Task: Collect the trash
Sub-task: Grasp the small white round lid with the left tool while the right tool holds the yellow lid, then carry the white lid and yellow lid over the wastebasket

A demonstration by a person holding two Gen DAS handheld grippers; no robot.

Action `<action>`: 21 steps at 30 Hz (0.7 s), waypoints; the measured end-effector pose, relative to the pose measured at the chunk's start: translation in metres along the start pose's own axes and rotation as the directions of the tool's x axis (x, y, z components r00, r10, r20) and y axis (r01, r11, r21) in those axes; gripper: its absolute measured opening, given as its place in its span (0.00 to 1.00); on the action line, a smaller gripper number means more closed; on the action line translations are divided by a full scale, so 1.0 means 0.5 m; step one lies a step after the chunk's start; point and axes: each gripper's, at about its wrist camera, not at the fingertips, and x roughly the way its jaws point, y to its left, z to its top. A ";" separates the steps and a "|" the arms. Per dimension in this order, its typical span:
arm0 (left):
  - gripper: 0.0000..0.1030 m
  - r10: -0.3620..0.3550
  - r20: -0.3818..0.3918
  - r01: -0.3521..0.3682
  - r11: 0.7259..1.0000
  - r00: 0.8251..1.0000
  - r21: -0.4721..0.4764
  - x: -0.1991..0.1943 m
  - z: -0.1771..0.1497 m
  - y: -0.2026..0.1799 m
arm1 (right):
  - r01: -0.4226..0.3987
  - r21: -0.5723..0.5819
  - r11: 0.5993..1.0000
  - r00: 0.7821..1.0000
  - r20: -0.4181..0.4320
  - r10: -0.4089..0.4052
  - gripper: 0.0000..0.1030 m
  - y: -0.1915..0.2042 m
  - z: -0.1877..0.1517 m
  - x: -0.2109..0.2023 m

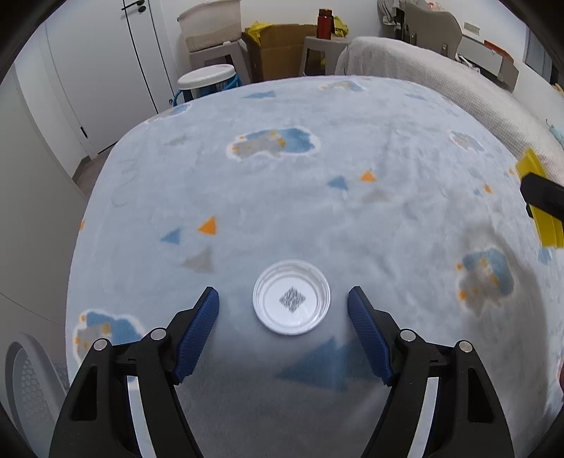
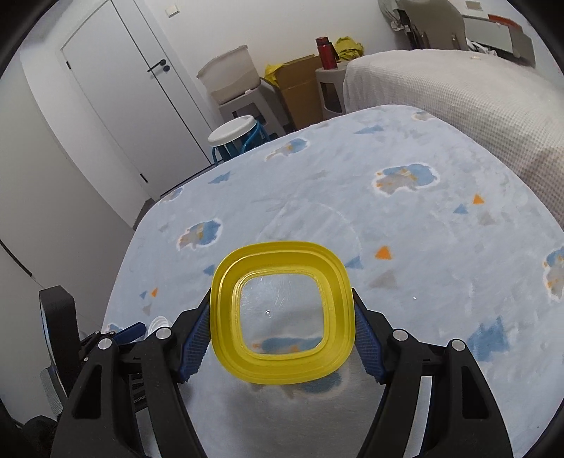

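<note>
A round white plastic lid (image 1: 291, 297) with a grey diamond mark lies flat on the light blue patterned blanket (image 1: 282, 183). My left gripper (image 1: 283, 299) hangs open just above it, one blue pad on each side, neither touching. My right gripper (image 2: 282, 313) is shut on a square yellow lid (image 2: 282, 317) with a clear centre, held up off the blanket. That yellow lid (image 1: 539, 197) and the right gripper's black finger show at the right edge of the left wrist view. The left gripper's blue finger and the white lid's edge (image 2: 158, 324) peek in at the lower left of the right wrist view.
Beyond the blanket's far edge stand a white round stool (image 1: 208, 79), a cardboard box (image 1: 282, 49), a beige bin (image 1: 211, 28), a red bottle (image 1: 324, 23) and a white door (image 2: 134, 98). A white bedcover (image 2: 458, 91) lies to the right.
</note>
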 end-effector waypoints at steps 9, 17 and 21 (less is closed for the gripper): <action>0.38 -0.045 0.023 0.046 0.999 0.999 -0.020 -0.011 -0.008 -0.013 | -0.012 0.008 1.000 1.000 0.007 0.012 0.67 -0.004 0.002 -0.007; 0.38 -0.071 0.022 0.072 0.997 0.997 -0.025 -0.058 -0.062 -0.002 | -0.019 -0.025 1.000 1.000 0.003 0.019 0.67 0.017 -0.010 -0.013; 0.38 -0.069 0.018 0.070 0.997 0.997 -0.026 -0.090 -0.103 0.020 | -0.034 -0.050 0.998 0.999 -0.013 0.033 0.67 0.042 -0.026 -0.009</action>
